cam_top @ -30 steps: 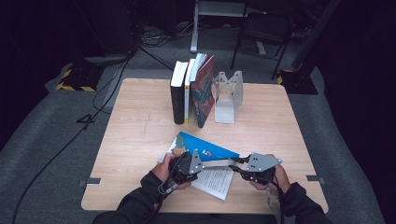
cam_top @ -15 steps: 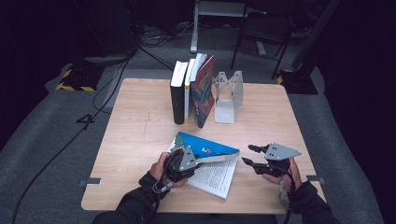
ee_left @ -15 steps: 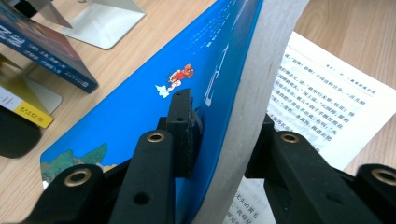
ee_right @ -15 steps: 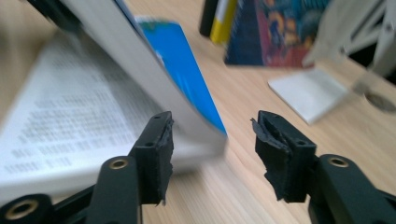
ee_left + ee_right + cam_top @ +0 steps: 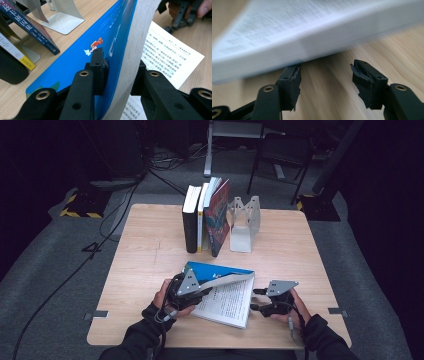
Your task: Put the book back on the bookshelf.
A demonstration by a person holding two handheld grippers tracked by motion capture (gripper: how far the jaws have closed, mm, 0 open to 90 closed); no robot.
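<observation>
The open paperback (image 5: 225, 292) lies at the lower middle of the high view, on the near part of the bench (image 5: 145, 255). Its blue front cover (image 5: 82, 53) and a thick sheaf of pages are lifted off the printed page below. The left gripper (image 5: 187, 287) is clamped on that sheaf, one pad on the cover and one behind the page edges.

A second ago the right gripper (image 5: 256, 299) was up at the lifted part; it has since let go and dropped to the bench at the book's right edge. Its jaws have just been opening and stand apart with nothing between them, close before the lower page block (image 5: 312, 42). That suggests the left alone now carries the fold, while the right goes for the lower half.

The pages carry dense Chinese print, too small to read. At upper centre, standing books (image 5: 205, 215) lean beside a white metal bookend (image 5: 243, 222).
</observation>
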